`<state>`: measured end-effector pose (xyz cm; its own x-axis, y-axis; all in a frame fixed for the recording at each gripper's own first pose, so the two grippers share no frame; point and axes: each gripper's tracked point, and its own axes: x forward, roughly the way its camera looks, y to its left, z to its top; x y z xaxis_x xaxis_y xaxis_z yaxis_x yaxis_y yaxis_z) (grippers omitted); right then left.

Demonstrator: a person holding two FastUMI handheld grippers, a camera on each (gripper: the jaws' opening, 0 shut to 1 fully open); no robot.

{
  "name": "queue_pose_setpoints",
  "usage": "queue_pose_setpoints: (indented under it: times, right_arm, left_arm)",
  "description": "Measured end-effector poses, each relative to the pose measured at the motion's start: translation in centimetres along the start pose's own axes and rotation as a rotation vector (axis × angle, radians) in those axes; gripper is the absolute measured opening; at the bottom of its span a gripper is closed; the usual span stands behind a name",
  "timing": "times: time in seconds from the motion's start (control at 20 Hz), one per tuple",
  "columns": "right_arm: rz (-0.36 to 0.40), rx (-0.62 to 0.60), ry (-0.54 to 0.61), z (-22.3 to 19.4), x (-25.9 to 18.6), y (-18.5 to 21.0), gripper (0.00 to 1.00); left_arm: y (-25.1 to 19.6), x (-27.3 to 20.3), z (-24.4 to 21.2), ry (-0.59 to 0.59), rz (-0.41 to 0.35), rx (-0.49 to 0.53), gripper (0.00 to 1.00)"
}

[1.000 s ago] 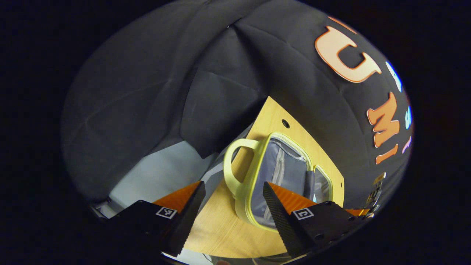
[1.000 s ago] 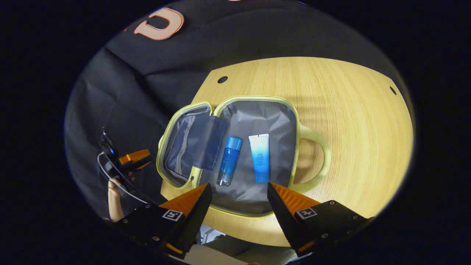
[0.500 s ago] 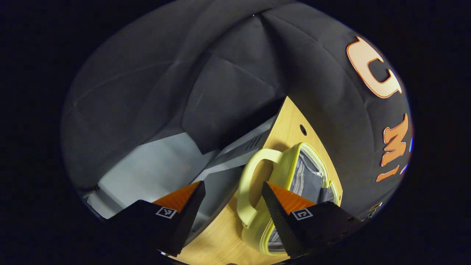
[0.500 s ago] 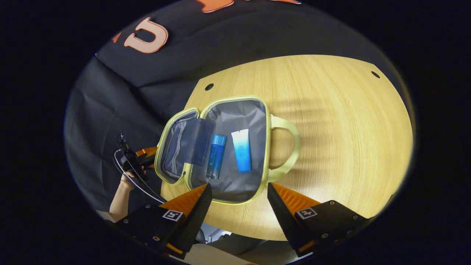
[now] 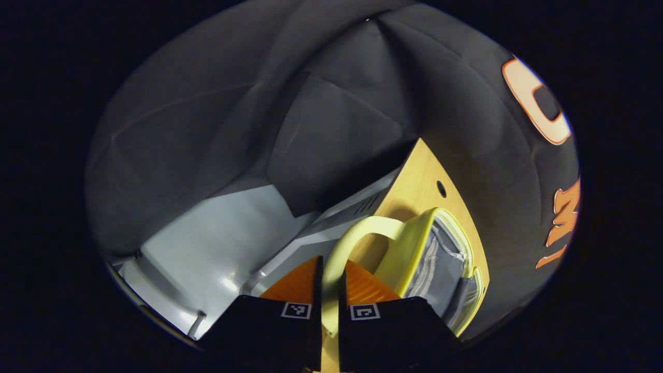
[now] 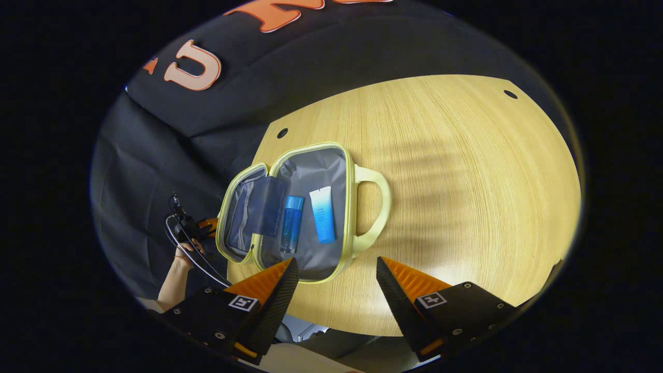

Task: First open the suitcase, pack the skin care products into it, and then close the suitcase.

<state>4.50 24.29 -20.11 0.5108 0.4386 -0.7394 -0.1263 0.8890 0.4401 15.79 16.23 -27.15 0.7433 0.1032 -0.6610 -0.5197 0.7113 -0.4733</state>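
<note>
Left claw (image 5: 330,311) pinches suitcase (image 6: 305,217) handle (image 5: 339,254) at table (image 6: 456,171) edge.

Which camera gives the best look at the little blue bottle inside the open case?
The right gripper view: it looks down into the open suitcase, where the blue bottle lies beside the tube. The left gripper view sees the suitcase edge-on, so its contents stay hidden.
</note>
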Motion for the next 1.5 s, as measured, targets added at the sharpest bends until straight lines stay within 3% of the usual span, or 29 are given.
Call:
queue_pose_setpoints:
  times: [0.25, 0.4, 0.65, 0.8, 0.95, 1.05, 1.25, 1.5]
  right_arm:
    - [-0.016, -0.047, -0.05, 1.7, -0.8, -1.6, 0.96]
    - [-0.023, -0.067, -0.123, 3.8, -1.6, -2.5, 0.96]
    - [-0.036, -0.135, -0.235, 7.0, -4.4, -4.6, 0.96]
    - [-0.001, -0.129, -0.261, 7.6, -6.5, -6.1, 0.96]
    - [0.027, -0.137, -0.288, 8.0, -8.4, -8.4, 0.96]
    - [-0.002, -0.161, -0.298, 7.8, -9.5, -11.2, 0.96]
    - [-0.007, -0.146, -0.314, 6.4, -12.0, -15.9, 0.95]
    - [-0.079, -0.075, -0.302, 4.1, -14.6, -23.8, 0.95]
  left_arm:
    - [-5.4, -7.1, 3.5, -0.129, 0.04, 0.253, 0.12]
    - [-11.0, -12.3, 4.8, -0.207, 0.004, 0.351, 0.12]
    - [-21.3, -18.3, 2.0, -0.267, -0.027, 0.527, 0.12]
    - [-26.6, -19.8, -1.0, -0.302, 0.014, 0.673, 0.12]
    - [-30.7, -20.6, -4.4, -0.333, 0.075, 0.838, 0.12]
    - [-33.4, -20.2, -6.9, -0.352, 0.121, 0.942, 0.12]
    - [-37.8, -18.8, -10.9, -0.364, 0.21, 1.055, 0.12]
    - [-42.9, -13.9, -19.4, -0.28, 0.157, 1.148, 0.12]
